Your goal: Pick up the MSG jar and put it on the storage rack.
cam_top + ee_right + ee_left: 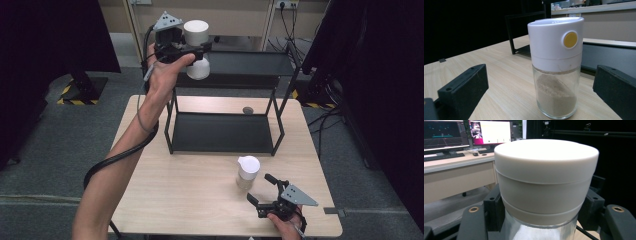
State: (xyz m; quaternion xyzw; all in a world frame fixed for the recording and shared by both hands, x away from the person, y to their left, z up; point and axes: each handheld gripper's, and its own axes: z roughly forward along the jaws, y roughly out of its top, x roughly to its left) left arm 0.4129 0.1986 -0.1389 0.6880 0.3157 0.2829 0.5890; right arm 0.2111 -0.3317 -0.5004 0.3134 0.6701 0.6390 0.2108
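Observation:
A jar with a wide white lid point(196, 33) and a clear glass body is held up in the air at the top left of the black rack, with my left gripper point(192, 50) shut on it. In the left gripper view the white-lidded jar point(546, 182) stands upright between the black pads point(492, 211), which press its sides below the lid. A glass shaker point(247, 172) with a white cap stands on the wooden table. My right gripper point(262, 189) rests open just in front of it. In the right gripper view the shaker point(556, 67) with a yellow button stands between and beyond the wide-apart jaws, untouched.
A black two-shelf metal rack point(225, 132) stands at the back of the wooden table point(185, 195). A small grey round object point(247, 110) lies on the table behind the rack's lower shelf. A desk with monitors point(466, 133) stands off to the left in the left gripper view.

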